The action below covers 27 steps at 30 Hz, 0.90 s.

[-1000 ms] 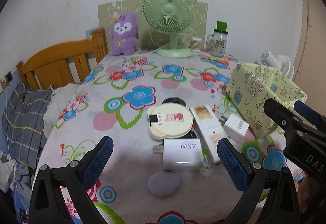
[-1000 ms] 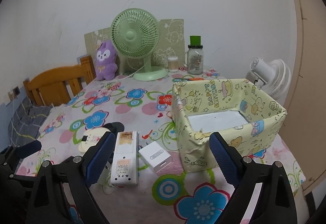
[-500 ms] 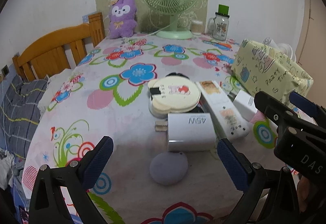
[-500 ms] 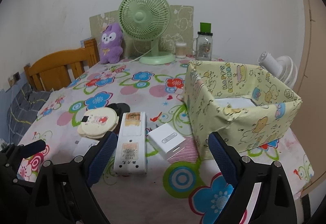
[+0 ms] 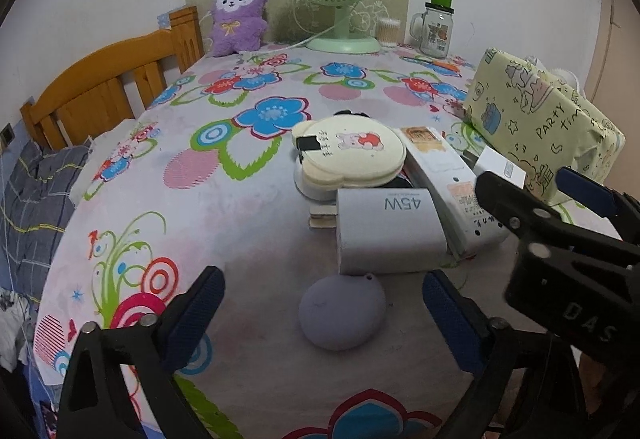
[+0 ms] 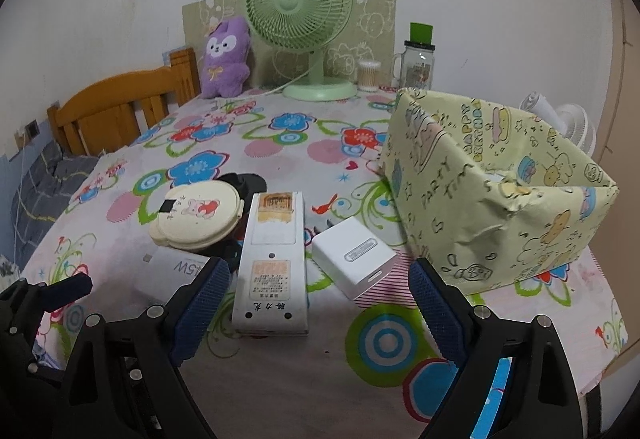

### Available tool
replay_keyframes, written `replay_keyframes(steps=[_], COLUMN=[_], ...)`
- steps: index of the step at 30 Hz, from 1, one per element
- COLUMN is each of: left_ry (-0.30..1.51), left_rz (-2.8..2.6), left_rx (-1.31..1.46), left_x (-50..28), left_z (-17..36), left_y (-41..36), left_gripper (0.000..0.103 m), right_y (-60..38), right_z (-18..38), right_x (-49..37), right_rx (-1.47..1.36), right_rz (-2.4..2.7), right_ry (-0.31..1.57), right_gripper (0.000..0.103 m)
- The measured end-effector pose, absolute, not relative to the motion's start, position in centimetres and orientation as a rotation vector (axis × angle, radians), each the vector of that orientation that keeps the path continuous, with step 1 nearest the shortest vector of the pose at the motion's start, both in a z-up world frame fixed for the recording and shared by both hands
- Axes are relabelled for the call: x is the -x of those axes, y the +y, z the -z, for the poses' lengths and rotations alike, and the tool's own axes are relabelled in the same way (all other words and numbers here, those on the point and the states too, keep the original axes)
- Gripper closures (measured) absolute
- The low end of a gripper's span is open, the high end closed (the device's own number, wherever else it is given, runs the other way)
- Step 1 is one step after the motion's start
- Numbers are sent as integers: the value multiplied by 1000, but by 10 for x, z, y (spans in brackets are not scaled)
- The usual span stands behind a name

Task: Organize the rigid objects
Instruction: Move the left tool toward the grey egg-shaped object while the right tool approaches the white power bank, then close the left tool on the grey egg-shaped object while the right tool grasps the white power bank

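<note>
Jaws of both grippers narrow on nothing; only left view shows lilac pebble [image 5: 342, 313].

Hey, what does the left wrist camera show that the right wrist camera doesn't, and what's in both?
Only the left wrist view shows the lilac rounded pebble-shaped object between the closing left gripper jaws, untouched. Only the right wrist view shows the yellow box's open top and the small white charger's full face. Both show the 45W adapter, white remote, cream round case and green fan.
</note>
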<state>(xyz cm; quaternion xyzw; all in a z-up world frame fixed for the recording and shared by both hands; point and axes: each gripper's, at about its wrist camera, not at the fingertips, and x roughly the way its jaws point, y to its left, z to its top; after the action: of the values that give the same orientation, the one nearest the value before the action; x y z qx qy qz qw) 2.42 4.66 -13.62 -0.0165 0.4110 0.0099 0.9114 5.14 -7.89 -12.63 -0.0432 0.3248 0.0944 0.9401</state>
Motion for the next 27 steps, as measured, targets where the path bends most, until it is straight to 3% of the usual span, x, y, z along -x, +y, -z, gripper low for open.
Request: replay_keyframes(steps=[7, 11, 12, 18, 24, 26, 27], left_ry=[853, 839, 833, 826, 825, 825, 824], left_rz=[-20, -3, 6, 30, 23, 21, 18], left_rx=[31, 23, 14, 39, 62, 65, 62], left_x=[-24, -19, -18, -21, -28, -31, -32], left_z=[142, 140, 140, 139, 138, 138, 138], left_y=[46, 42, 40, 45, 53, 55, 55], left_gripper=[25, 54, 57, 59, 59, 59, 59], right_y=[-71, -66, -65, -58, -52, -49, -49], right_z=[134, 138, 139, 145, 148, 148, 148], right_x=[-57, -61, -62, -69, -73, -74, -75], right_rx=[105, 113, 118, 135, 146, 139, 132], right_rz=[-202, -207, -207, -196, -190, -184, -186], right_ry=[692, 707, 711, 730, 729, 731, 736], right_gripper=[14, 14, 14, 14, 21, 26, 35])
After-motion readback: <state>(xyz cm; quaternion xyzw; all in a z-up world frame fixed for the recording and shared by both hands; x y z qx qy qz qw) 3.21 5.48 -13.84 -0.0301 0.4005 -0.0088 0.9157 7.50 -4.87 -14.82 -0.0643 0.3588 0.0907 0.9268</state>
